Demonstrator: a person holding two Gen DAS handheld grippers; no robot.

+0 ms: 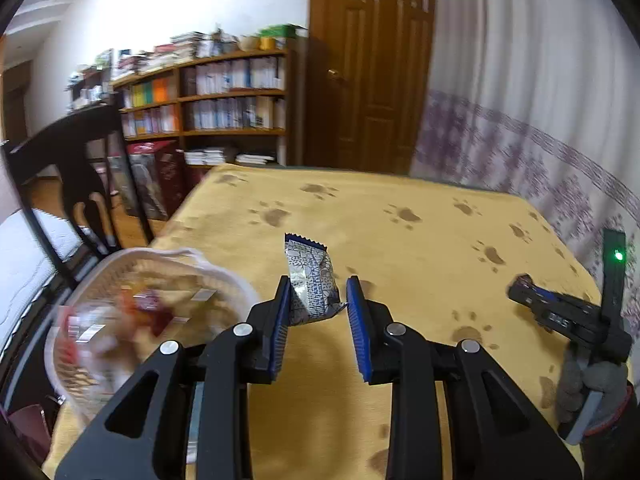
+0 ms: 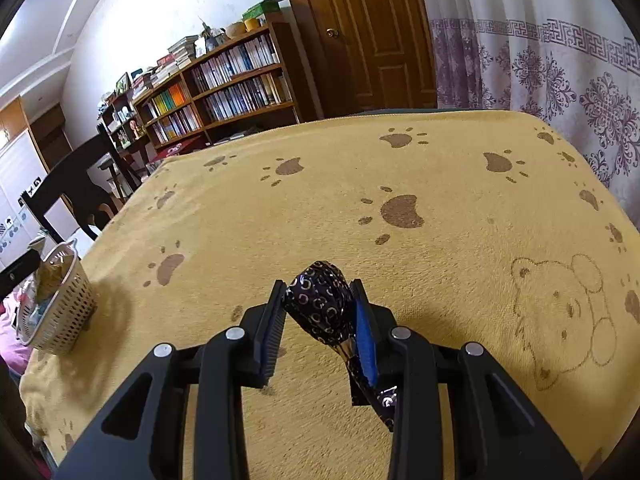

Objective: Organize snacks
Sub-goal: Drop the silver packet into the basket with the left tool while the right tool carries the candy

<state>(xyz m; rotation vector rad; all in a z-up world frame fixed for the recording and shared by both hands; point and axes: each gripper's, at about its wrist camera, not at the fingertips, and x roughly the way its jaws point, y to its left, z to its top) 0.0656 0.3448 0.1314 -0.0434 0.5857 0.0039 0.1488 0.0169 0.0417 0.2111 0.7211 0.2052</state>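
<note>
Snacks occupied both grippers. A silver-and-blue wrapped snack point(image 1: 310, 280) stood between the fingers of the left gripper point(image 1: 318, 300); the left pad touched the wrapper and the right pad met only its near corner, so a firm clamp could not be confirmed. A dark, ring-patterned wrapped snack point(image 2: 320, 304) was clamped in the right gripper point(image 2: 318, 304), its twisted tail trailing toward the camera. A white perforated basket point(image 2: 64, 312) holding further snacks sat at the near left edge of the table. A yellow paw-print cloth point(image 2: 440, 184) covered the table. A bookshelf point(image 2: 224, 84) and a wooden door point(image 2: 372, 32) stood at the far side.
</note>
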